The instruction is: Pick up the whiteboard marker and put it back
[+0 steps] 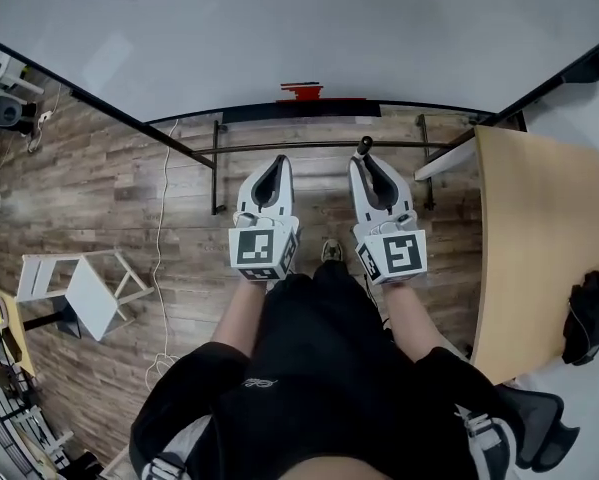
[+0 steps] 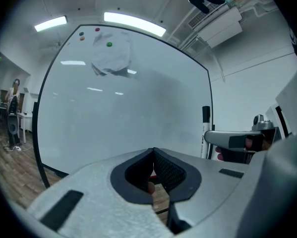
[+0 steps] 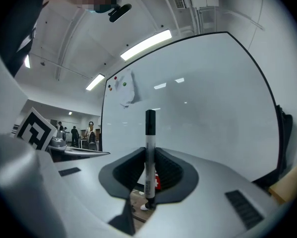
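Note:
The whiteboard marker [image 3: 149, 152], white with a black cap, stands upright between the pads of my right gripper [image 3: 149, 177], which is shut on it. In the head view its black end [image 1: 364, 146] pokes out past the right gripper [image 1: 367, 168]. From the left gripper view the marker [image 2: 206, 128] shows at the right, in front of the whiteboard [image 2: 123, 98]. My left gripper [image 2: 153, 155] is shut with nothing between its pads. It sits beside the right one [image 1: 275, 173]. Both point at the whiteboard [image 1: 279, 28], a short way from it.
A red item [image 1: 301, 92] lies on the board's tray. The stand's black bars [image 1: 279, 148] cross below it. A wooden table [image 1: 539, 248] with a black bag [image 1: 587, 313] stands at the right, a white stool [image 1: 89, 288] at the left. Magnets [image 2: 109, 44] and a paper [image 2: 111, 58] are on the board.

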Available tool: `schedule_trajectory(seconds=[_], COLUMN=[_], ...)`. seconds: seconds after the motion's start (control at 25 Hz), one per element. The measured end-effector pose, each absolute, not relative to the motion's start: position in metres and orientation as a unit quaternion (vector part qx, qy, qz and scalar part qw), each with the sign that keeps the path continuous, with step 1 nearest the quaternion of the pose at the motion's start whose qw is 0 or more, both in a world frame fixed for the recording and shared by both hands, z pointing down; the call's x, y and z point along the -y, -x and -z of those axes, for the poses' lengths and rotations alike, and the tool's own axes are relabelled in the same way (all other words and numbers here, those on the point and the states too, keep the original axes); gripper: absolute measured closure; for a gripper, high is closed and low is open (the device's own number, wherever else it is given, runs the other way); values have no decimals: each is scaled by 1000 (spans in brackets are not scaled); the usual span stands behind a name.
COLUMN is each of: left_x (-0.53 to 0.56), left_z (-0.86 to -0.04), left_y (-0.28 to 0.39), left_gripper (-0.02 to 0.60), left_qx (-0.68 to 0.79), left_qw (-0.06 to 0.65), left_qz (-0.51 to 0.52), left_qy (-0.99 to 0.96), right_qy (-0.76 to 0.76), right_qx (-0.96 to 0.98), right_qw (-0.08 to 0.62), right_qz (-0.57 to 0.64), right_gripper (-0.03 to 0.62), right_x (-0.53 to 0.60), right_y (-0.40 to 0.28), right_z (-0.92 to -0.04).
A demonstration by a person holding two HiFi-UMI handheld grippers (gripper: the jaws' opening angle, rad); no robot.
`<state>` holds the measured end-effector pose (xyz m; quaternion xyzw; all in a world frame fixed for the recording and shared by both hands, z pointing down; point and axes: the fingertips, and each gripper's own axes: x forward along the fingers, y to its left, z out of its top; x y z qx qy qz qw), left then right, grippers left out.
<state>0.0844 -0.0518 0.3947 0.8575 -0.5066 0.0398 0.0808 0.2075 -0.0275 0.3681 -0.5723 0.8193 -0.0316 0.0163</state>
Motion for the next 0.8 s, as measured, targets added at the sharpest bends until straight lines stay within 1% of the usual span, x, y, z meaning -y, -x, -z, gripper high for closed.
schedule_trajectory(seconds=[0.16,0.48,0.64,0.8], left_x=[51,43,43,40], left_z=[-395,-401,-402,-417], left_y=[-66,4,26,24], left_gripper=[575,575,575,575], left_qx=[526,600,630,640], left_qw=[80,94,97,109], left_qz=[-39,-38,-31,-37], left_qy=[-846,-794,-770,-759], right_qy=[545,445,416,395], right_qx=[-838,-895,-908,-914], right_qw=[11,-18,-46,-82], right_qz=[34,23,0,-45], right_gripper=[540,540,540,540], right_x=[42,63,65,62], right_y=[-182,-89,-72,-70], right_z=[-371,-380,-383,-387])
